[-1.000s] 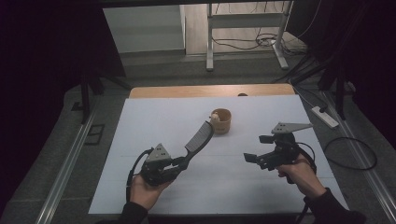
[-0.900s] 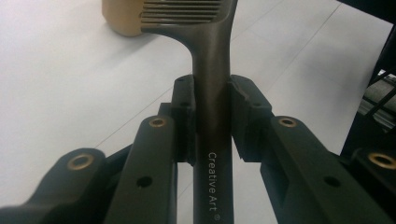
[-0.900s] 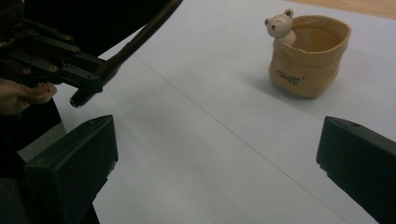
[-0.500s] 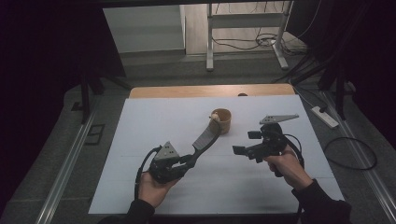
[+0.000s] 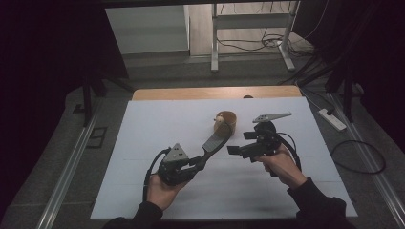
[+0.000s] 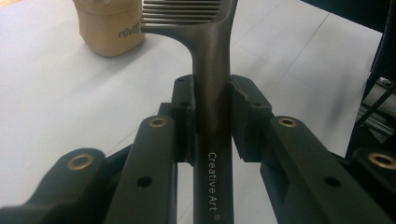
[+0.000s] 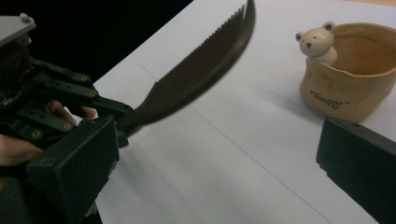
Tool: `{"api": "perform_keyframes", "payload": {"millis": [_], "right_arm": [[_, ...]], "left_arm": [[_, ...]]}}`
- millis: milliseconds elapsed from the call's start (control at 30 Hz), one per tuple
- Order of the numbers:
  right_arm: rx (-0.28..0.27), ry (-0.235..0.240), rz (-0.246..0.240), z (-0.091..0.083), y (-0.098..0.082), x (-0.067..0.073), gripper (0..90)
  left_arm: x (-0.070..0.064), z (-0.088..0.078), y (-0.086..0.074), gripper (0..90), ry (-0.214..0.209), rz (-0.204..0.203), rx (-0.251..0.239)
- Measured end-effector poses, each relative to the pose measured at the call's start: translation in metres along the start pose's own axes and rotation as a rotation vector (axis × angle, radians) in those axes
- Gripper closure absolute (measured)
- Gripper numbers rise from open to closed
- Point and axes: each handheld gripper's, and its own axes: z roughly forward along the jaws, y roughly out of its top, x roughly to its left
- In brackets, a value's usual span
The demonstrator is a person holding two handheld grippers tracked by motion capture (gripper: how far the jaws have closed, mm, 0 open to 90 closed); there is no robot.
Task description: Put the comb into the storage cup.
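1. The comb (image 6: pixel 205 56) is the thing I am working with: dark, long-handled, with a curved row of fine teeth at the far end. It sits clamped in my left claw (image 6: pixel 212 119), its head raised off the table and angled toward the cup (image 5: pixel 225 123).

2. My left claw is pinching the comb's handle, one pad on each flat side, just below where the teeth begin; the printed lower handle runs back between the jaws.

3. I judge the comb light and stiff, likely hard plastic, smooth enough to slip or pivot if gripped loosely. The handle is the place to hold it; the thin teeth could bend or snap under the pads.

4. My right claw (image 5: pixel 238 150) is spread wide with nothing between the jaws, pointing toward the comb's head from beside it, near but not touching.

5. If my right claw takes the comb, the spine along the back of the teeth looks like the safest spot.

6. The tan cup, with a small bear figure (image 7: pixel 318 43) on its rim, stands upright on the white table (image 5: pixel 143 143) just beyond the comb's tip.
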Motion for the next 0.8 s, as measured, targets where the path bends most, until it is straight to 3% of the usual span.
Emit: {"api": "perform_keyframes", "payload": {"millis": [300, 667, 800], "right_arm": [[0.006, 0.015, 0.027, 0.013, 0.01, 0.001, 0.0], [0.037, 0.074, 0.09, 0.026, 0.017, -0.001, 0.0], [0.038, 0.057, 0.09, 0.026, 0.016, -0.001, 14.2]], "left_arm": [[-0.003, 0.006, 0.005, 71.9, -0.014, 0.013, -0.017], [-0.004, 0.01, 0.007, 71.9, -0.011, 0.033, -0.028], [-0.004, 0.01, 0.007, 71.9, -0.005, 0.034, -0.028]]}}
